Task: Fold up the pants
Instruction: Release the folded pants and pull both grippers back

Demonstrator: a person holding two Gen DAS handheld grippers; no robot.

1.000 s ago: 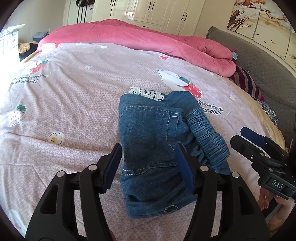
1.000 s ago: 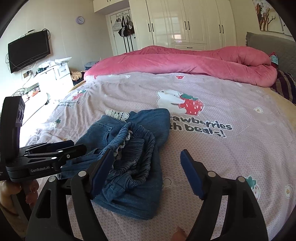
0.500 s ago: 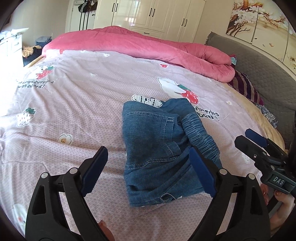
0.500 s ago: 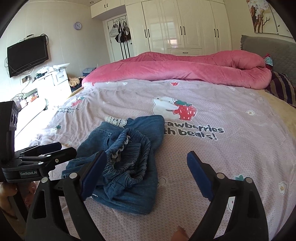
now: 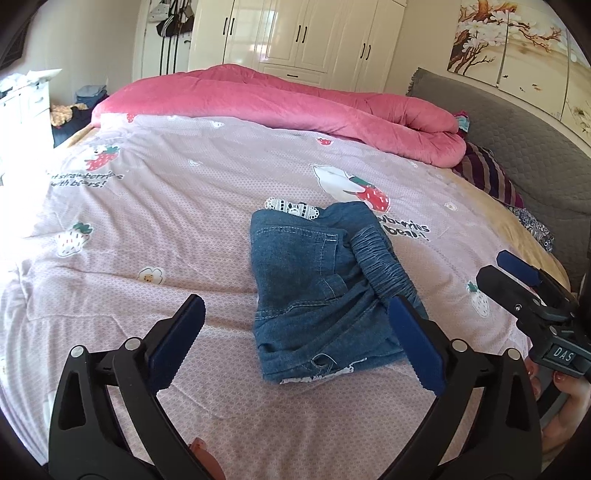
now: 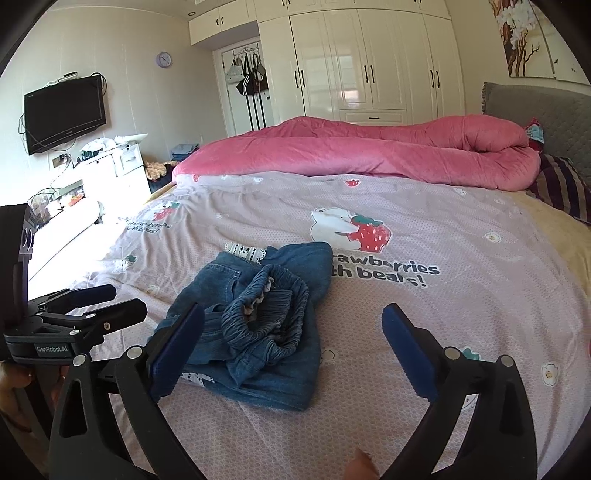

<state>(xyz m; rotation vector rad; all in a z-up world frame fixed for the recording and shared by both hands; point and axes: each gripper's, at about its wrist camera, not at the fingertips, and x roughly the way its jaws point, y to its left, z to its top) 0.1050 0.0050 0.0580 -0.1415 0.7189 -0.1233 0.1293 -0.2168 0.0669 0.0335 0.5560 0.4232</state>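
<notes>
Left wrist view, from left to right: white drawer unit [image 5: 26, 99] at the far left wall, cream wardrobe doors [image 5: 303, 33] behind, long rolled pink plush blanket [image 5: 295, 99] across the far side of the bed. Lilac quilt printed with strawberries and bears [image 5: 147, 206] spread over the bed. Black left gripper [image 5: 299, 336] low in the foreground, jaws opening and already spread wide, blue pads clear of any cloth, nothing pinched. Beyond and between the jaws, folded blue denim pants with a gathered elastic waistband [image 5: 314, 280] lying flat on the quilt near its middle, white lace trim [image 5: 291, 208] peeking out at the far edge, frayed hem at the near edge. Further right, black right gripper [image 5: 524, 284] seen side-on, apart from the pants. Grey quilted headboard [image 5: 517, 118] and blossom painting [image 5: 517, 55] at the far right.

Right wrist view, from left to right: black wall television [image 6: 64, 112], small round wall clock [image 6: 163, 59], bags hanging on a door rack [image 6: 251, 77]. Left gripper [image 6: 92, 306] at the left edge, close beside the pants but not gripping them. Pants [image 6: 258, 321] bunched with the waistband uppermost, behind the right gripper's near jaw. Right gripper [image 6: 291, 339] in the foreground, jaws opening, wide apart, holding nothing, only bare quilt [image 6: 443, 240] ahead of the gap. Striped pillow [image 6: 565, 184] by the headboard at the far right.
</notes>
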